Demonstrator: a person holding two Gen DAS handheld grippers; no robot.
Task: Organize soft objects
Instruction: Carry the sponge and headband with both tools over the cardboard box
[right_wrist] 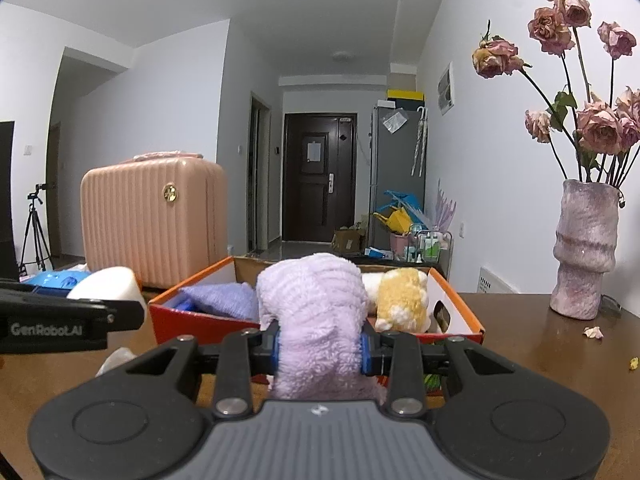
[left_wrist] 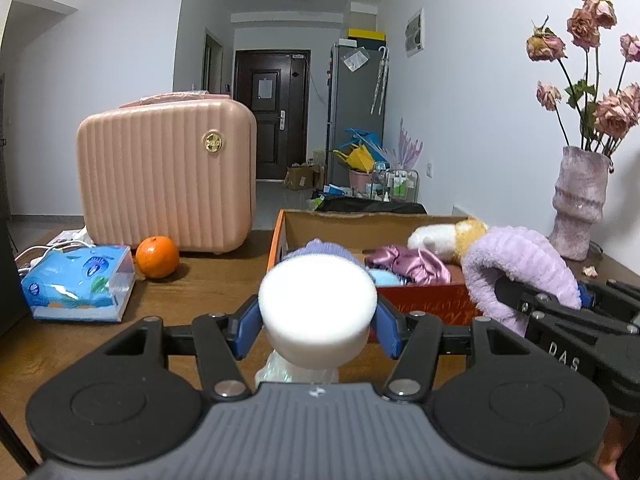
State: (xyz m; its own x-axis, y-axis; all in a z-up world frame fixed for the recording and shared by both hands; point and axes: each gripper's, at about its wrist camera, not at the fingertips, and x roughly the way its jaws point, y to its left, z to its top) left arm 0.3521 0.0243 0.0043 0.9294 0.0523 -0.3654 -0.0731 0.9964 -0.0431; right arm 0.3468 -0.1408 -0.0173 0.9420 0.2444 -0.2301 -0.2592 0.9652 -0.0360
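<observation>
Left gripper (left_wrist: 318, 326) clamps white sponge (left_wrist: 318, 304) just before the orange box (left_wrist: 424, 300), right gripper (right_wrist: 320, 350) squeezes lilac towel (right_wrist: 316, 320) there too; only left view shows the orange (left_wrist: 157, 257), only right the tripod (right_wrist: 35, 232).

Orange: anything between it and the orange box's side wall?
Left wrist view: nothing; bare wood tabletop separates the orange from the box. The pink suitcase stands behind that gap.
</observation>
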